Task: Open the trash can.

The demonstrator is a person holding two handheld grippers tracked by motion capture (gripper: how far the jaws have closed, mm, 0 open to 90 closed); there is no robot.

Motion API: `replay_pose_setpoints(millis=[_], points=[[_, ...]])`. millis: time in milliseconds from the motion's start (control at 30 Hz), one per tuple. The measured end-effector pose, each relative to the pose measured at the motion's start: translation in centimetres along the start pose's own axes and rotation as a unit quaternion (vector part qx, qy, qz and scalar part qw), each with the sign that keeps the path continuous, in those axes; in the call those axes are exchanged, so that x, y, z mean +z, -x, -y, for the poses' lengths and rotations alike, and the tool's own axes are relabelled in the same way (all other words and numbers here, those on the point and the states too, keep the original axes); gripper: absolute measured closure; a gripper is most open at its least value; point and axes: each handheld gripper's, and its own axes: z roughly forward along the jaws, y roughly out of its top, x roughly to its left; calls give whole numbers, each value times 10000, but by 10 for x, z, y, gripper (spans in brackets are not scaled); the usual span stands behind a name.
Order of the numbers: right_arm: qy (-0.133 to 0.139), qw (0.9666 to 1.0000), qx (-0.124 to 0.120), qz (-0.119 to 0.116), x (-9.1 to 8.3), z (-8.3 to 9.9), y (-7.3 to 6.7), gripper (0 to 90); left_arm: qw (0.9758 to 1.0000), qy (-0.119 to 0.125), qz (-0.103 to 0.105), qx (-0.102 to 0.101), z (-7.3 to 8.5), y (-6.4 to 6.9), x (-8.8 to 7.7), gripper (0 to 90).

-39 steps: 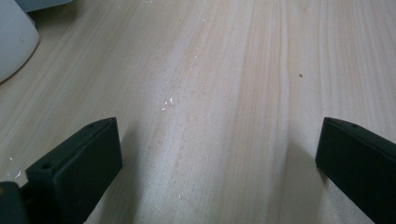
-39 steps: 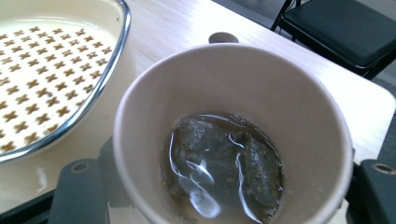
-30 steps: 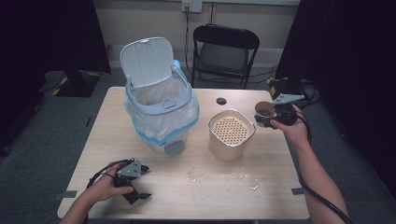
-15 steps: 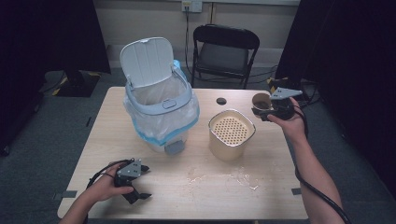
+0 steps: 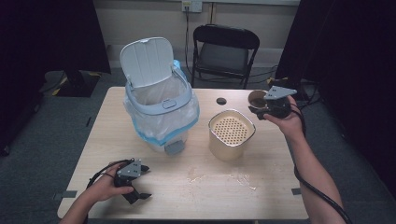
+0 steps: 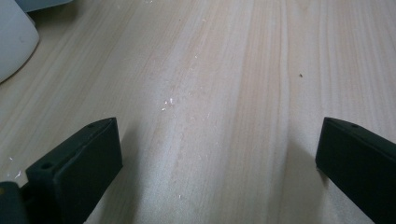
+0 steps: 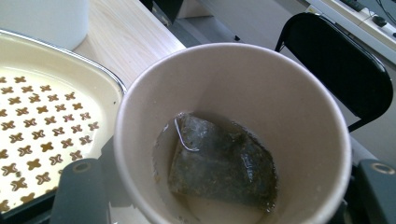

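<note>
The right claw (image 5: 259, 105), clamped on a paper cup (image 5: 257, 98) holding a wet tea bag (image 7: 219, 161), has lifted since a second ago, nearing the perforated strainer tin (image 5: 231, 132); draining likely follows. The left claw (image 5: 141, 183) rests apart on the desk (image 5: 280, 186).

Your right gripper (image 7: 224, 196) has both jaws cut off by the bottom edge. The paper cup (image 7: 233, 135) between them hides its own base; its outer wall hides the pad contact.
</note>
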Motion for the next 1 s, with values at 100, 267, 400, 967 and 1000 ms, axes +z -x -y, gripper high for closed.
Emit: replay_pose_setpoints(millis=[100, 267, 400, 967, 1000], points=[[-71, 9999, -136, 51, 0, -4, -2, 283, 10000, 2, -1, 0, 0, 0, 0, 0], [-38, 9992, -373, 164, -4, -15, -4, 284, 10000, 10, -1, -13, 0, 0, 0, 0], [-19, 9977, -631, 255, -8, -23, -9, 285, 10000, 17, -10, -11, 0, 0, 0, 0], [-577, 9653, -2436, 740, -13, -37, -40, 292, 10000, 23, 1, -12, 0, 0, 0, 0], [-623, 9617, -2549, 795, -12, -38, -41, 292, 10000, -1, 1, 0, 0, 0, 0, 0]])
